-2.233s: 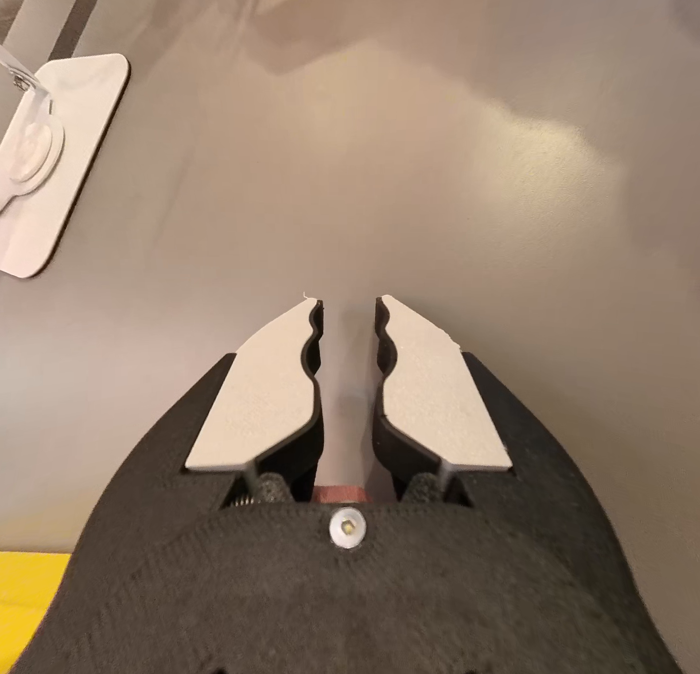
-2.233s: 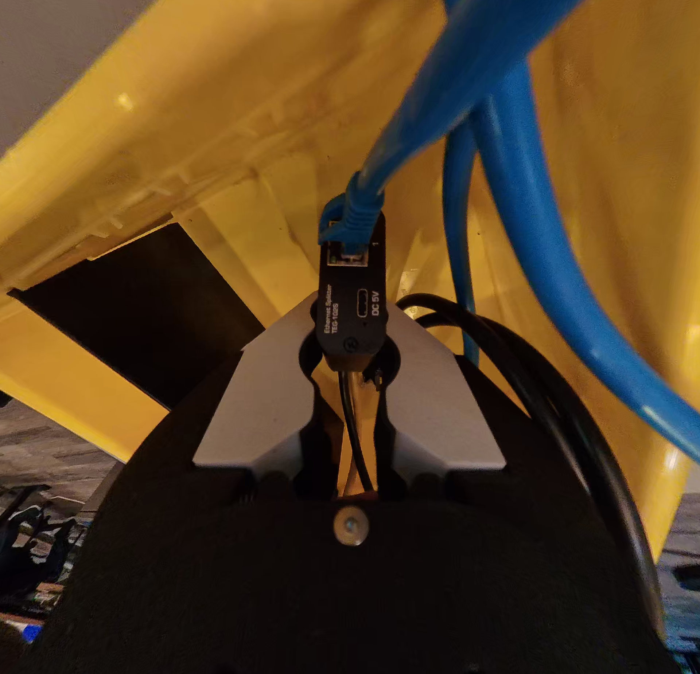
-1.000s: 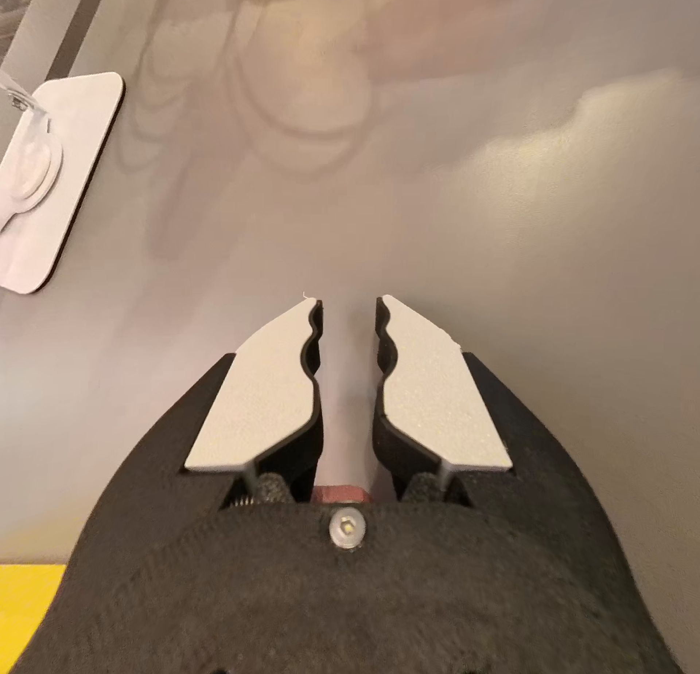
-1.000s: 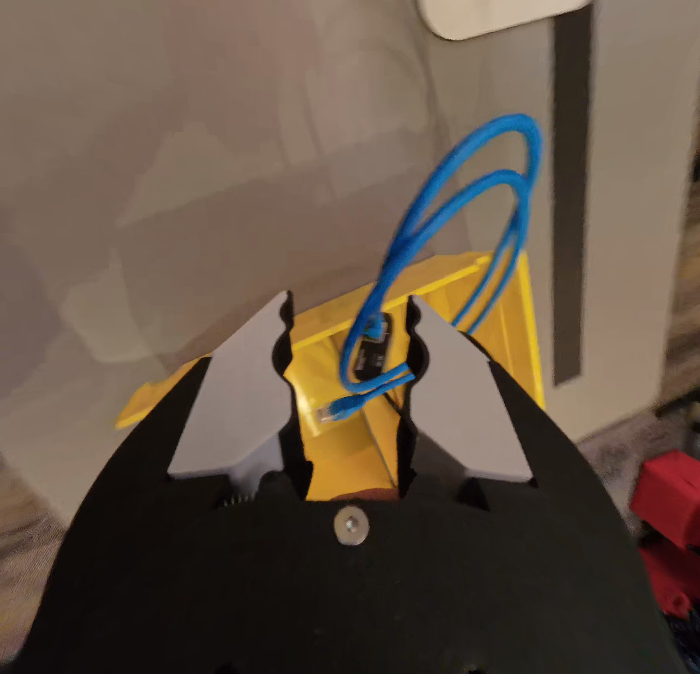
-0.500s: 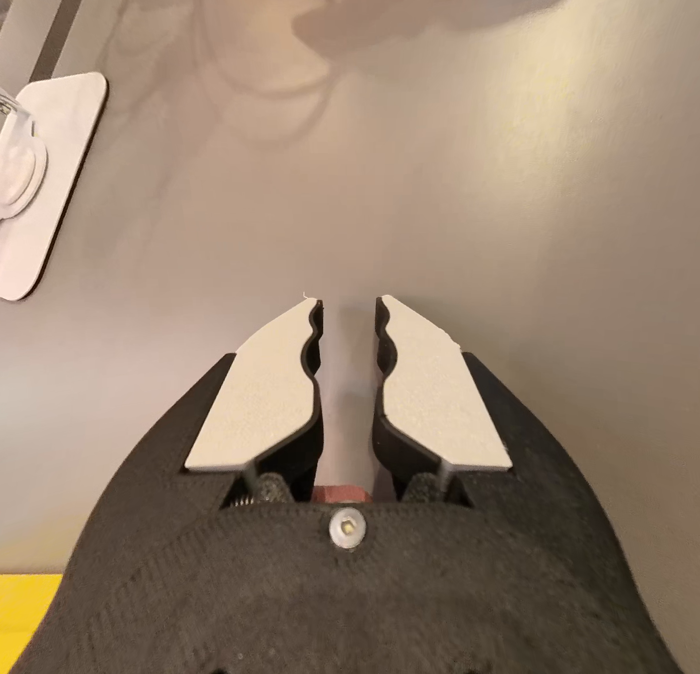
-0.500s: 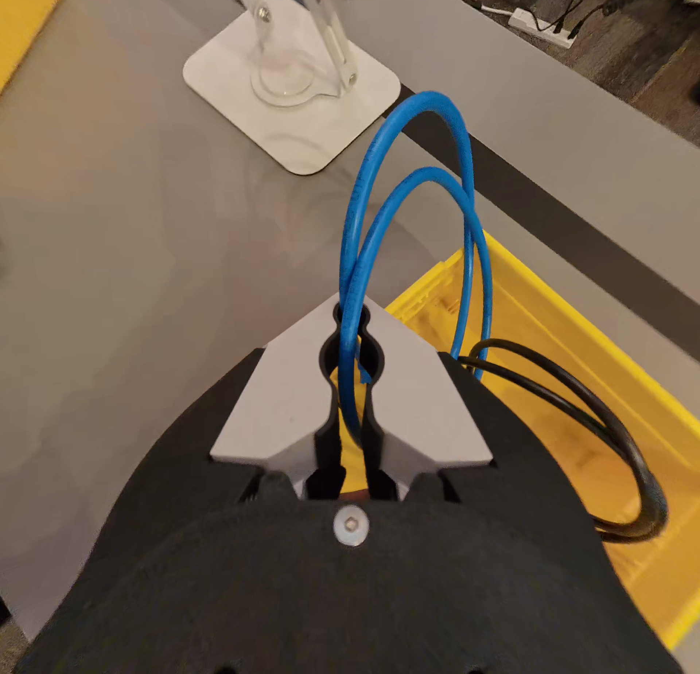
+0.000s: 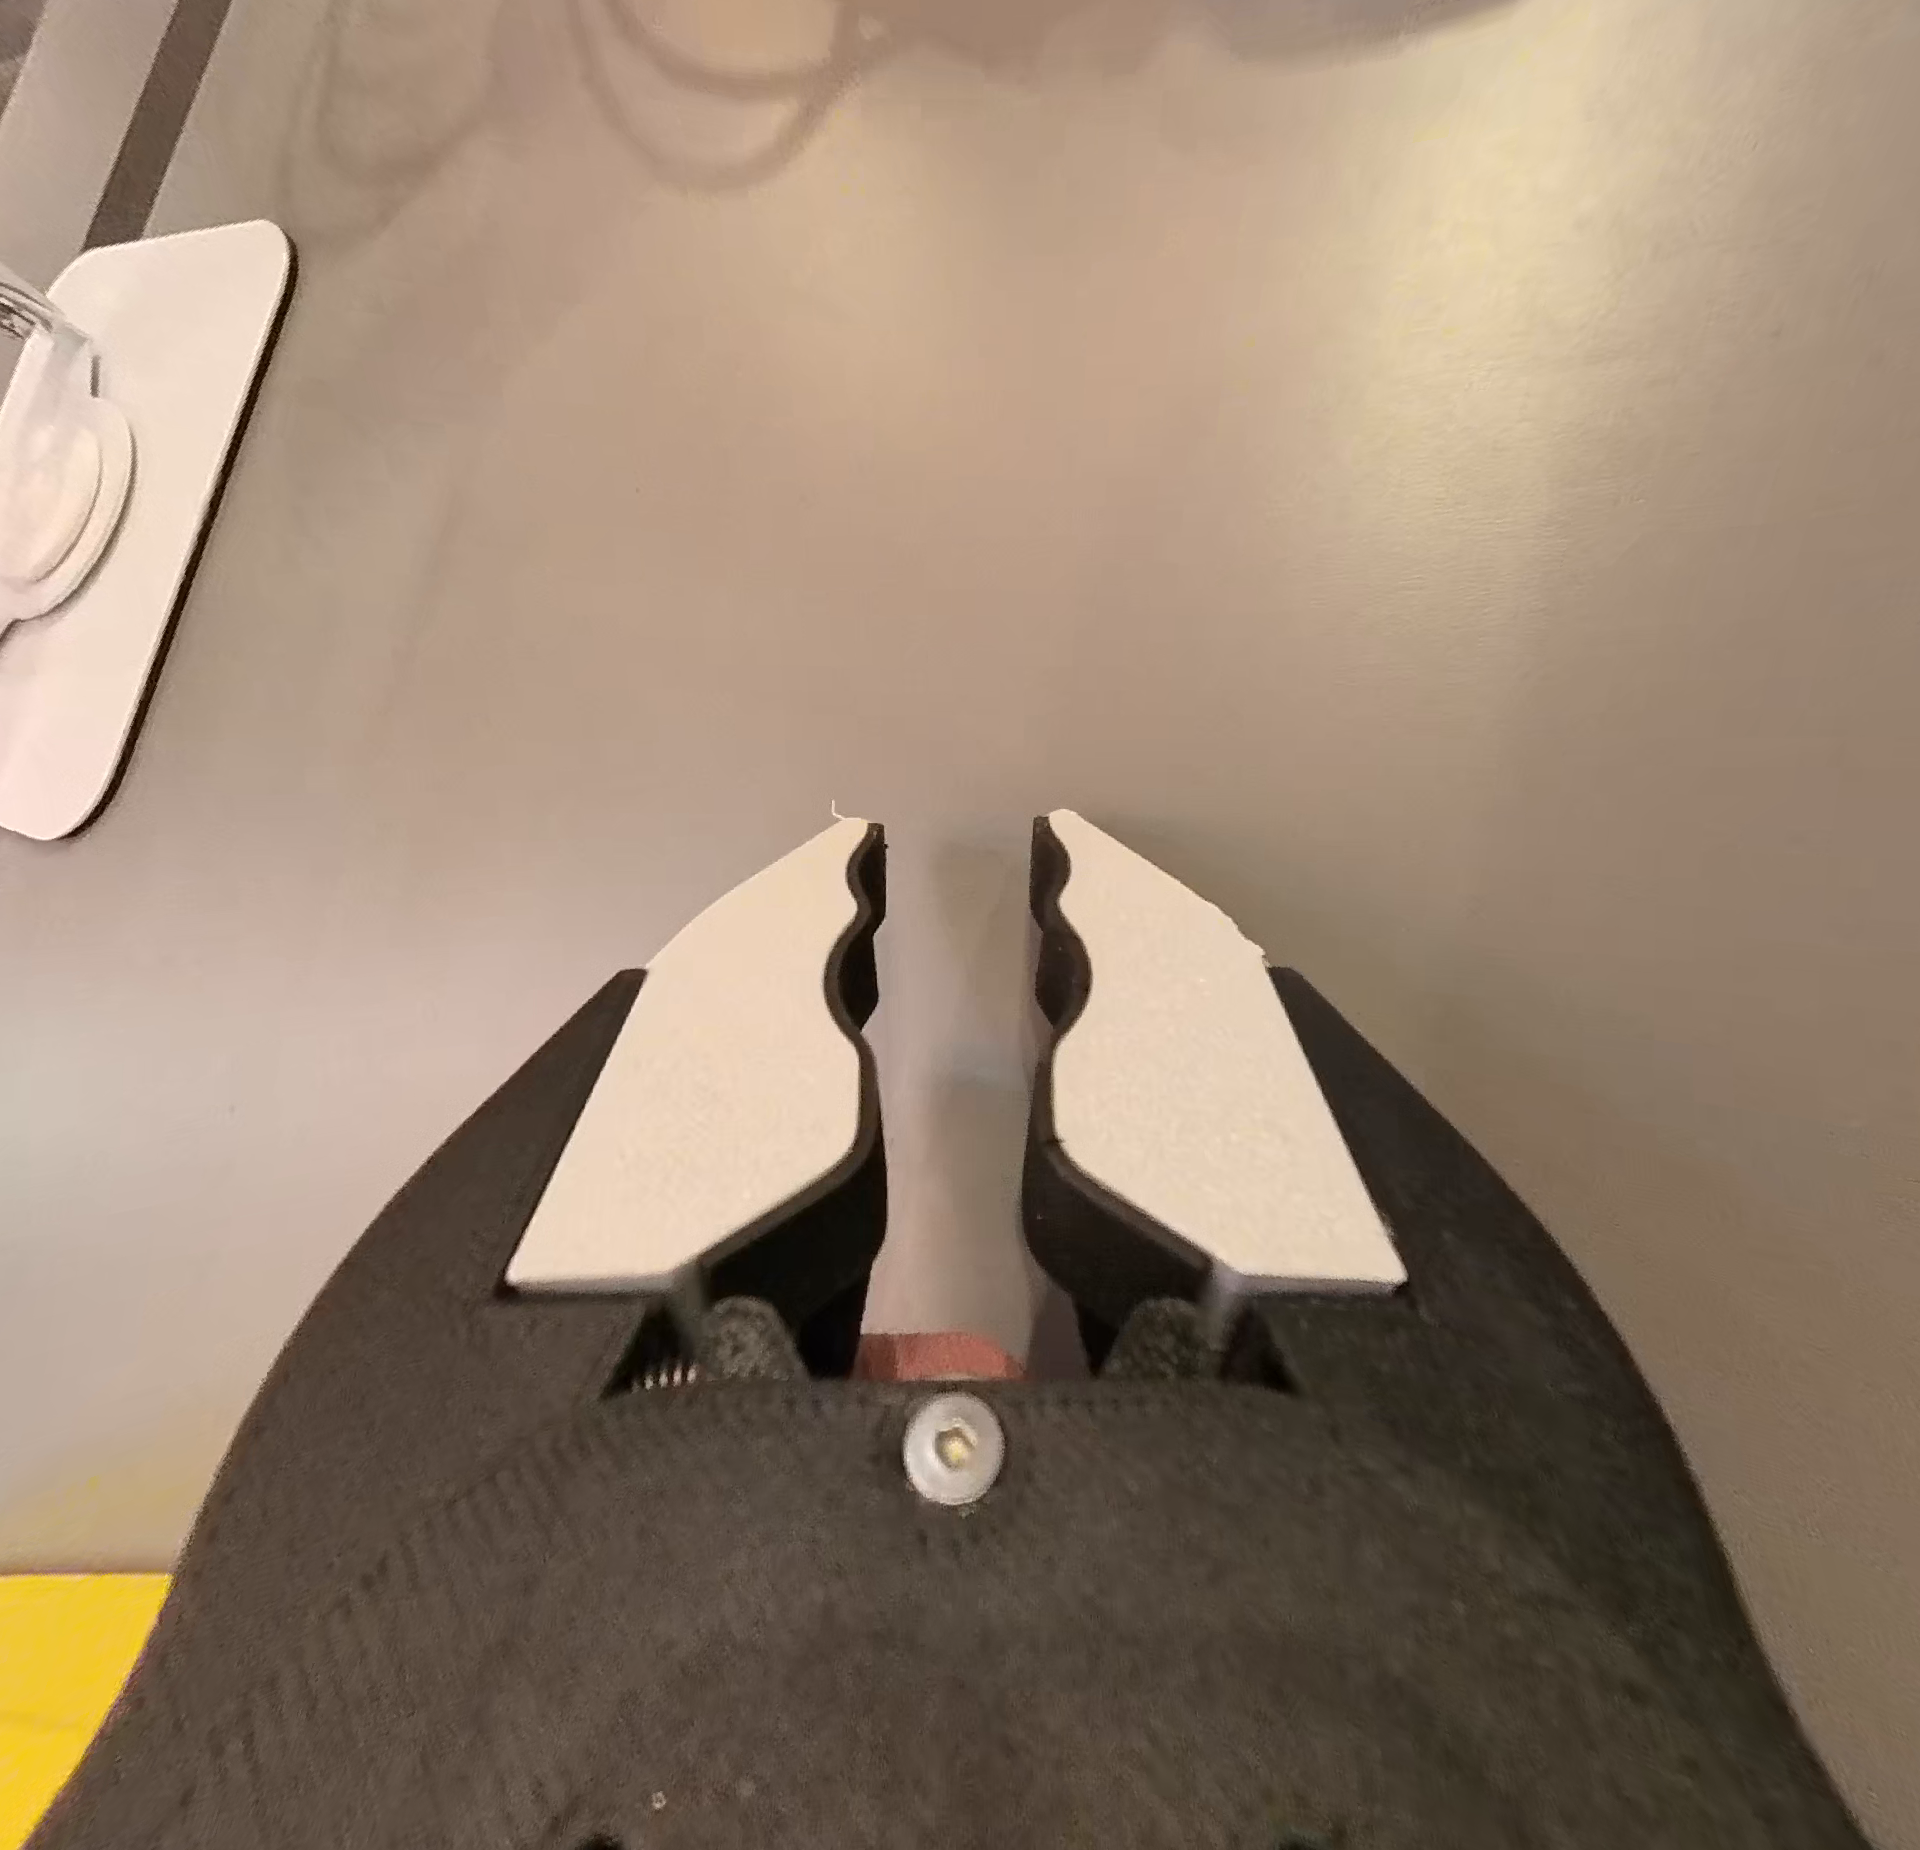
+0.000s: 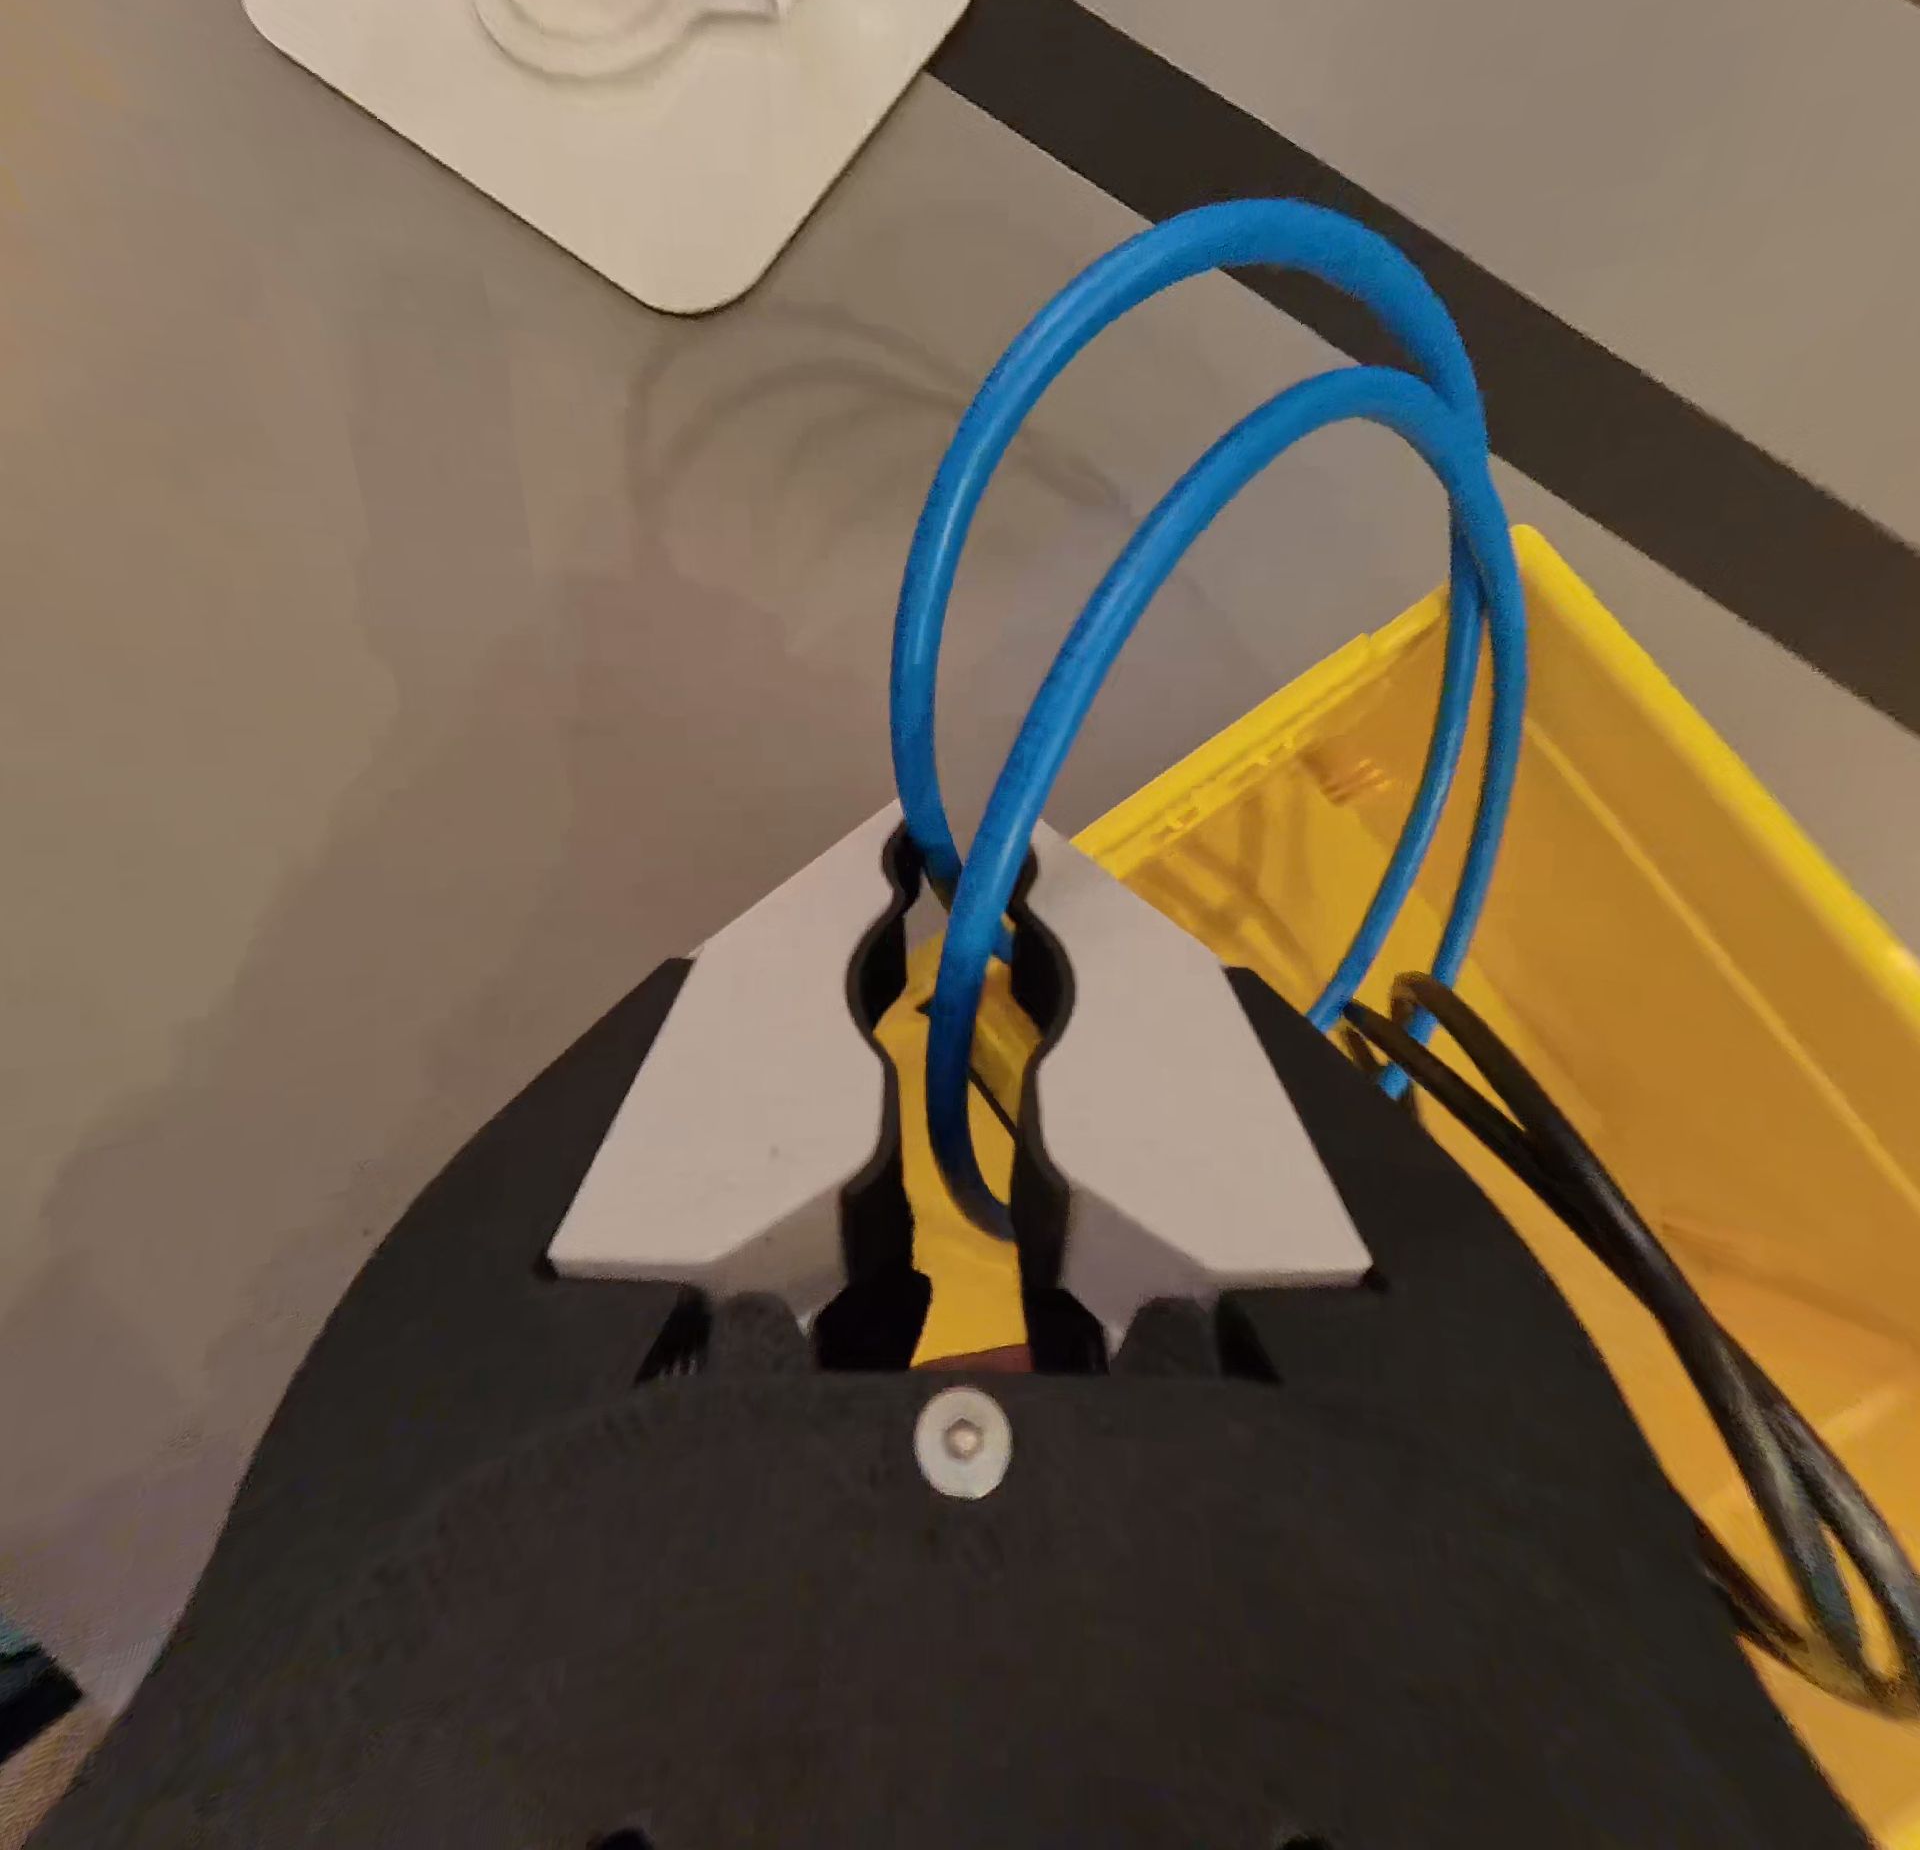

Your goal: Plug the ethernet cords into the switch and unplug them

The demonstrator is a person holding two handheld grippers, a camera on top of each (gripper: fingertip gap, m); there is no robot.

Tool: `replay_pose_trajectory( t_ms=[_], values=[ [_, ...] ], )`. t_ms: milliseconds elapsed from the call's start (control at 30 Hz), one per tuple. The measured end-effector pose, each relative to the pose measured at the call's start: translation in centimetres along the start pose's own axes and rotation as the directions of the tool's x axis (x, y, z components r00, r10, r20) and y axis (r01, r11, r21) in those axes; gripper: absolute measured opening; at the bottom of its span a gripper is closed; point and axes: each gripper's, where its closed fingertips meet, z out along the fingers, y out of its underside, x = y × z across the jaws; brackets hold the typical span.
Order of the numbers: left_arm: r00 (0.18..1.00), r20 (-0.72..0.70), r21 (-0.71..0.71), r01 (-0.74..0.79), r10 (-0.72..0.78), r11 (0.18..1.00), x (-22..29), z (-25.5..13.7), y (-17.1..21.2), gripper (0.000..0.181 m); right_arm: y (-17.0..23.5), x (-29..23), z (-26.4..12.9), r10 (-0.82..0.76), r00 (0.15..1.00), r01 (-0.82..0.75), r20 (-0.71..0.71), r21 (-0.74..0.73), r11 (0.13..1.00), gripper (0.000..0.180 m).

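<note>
The blue ethernet cord (image 8: 1039, 720) rises in two loops above the near-left corner of the yellow bin (image 8: 1662, 865), and both strands pass down between the fingers of the right tool (image 8: 961, 855), which is clamped narrowly on them at its tips. The cord's far ends drop into the bin beside a coiled black cable (image 8: 1662, 1333). The bin sits on the grey tabletop (image 8: 312, 657), with a white stand base (image 8: 623, 86) farther off to the left. The left tool (image 7: 958, 834) hovers over bare tabletop, its fingers a narrow gap apart and holding nothing.
</note>
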Motion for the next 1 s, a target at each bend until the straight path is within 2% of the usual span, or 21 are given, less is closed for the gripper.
replay_pose_trajectory(
  t_ms=[100,167,267,400,500,667,733,767,900,967,1000],
  values=[
    [1.000,0.008,0.008,0.009,-0.009,1.000,-0.3,-0.3,-0.2,0.028,-0.5,0.3,-1.8,-0.079,0.990,0.076,-0.115,-0.023,0.997,0.045],
    [1.000,0.027,0.012,0.010,-0.010,1.000,-0.7,-0.6,-0.4,0.032,-1.0,0.0,-3.8,-0.113,0.981,0.113,-0.155,-0.009,0.994,0.055],
    [0.989,0.148,0.035,-0.009,0.003,0.999,-2.8,-2.1,-1.1,0.052,-1.1,-0.8,-7.2,-0.131,0.977,0.138,-0.166,0.032,0.990,0.057],
    [0.957,0.288,0.075,0.012,-0.034,0.997,-6.4,-5.9,-1.5,0.062,0.3,0.2,-11.9,-0.074,0.958,0.103,-0.278,0.094,0.990,0.045],
    [0.911,0.407,0.070,0.036,-0.061,0.997,-8.8,-9.7,-0.6,0.063,3.9,2.4,-14.3,-0.002,0.914,0.038,-0.405,0.081,0.996,0.046],
    [0.768,0.607,0.060,0.211,-0.203,0.976,-12.5,-17.7,4.2,0.079,11.7,5.5,-15.8,0.148,0.857,-0.127,-0.493,0.076,0.989,0.053],
    [0.689,0.677,0.060,0.300,-0.260,0.952,-13.7,-21.2,7.2,0.107,13.7,5.4,-15.7,0.159,0.849,-0.138,-0.505,0.079,0.987,0.053],
    [0.647,0.707,0.067,0.341,-0.285,0.938,-14.3,-23.1,8.7,0.113,14.2,5.0,-15.5,0.170,0.851,-0.138,-0.496,0.100,0.985,0.053],
    [0.493,0.785,0.080,0.520,-0.375,0.850,-15.0,-29.3,15.2,0.120,17.8,5.5,-15.3,0.202,0.810,-0.170,-0.551,0.110,0.979,0.060],
    [0.452,0.788,0.075,0.602,-0.417,0.795,-14.4,-30.5,18.3,0.115,19.7,5.9,-14.9,0.234,0.795,-0.210,-0.560,0.107,0.972,0.058],
    [0.441,0.773,0.082,0.644,-0.457,0.760,-13.9,-30.3,19.6,0.112,20.5,6.1,-14.7,0.242,0.791,-0.226,-0.562,0.100,0.969,0.062]
  ],
)
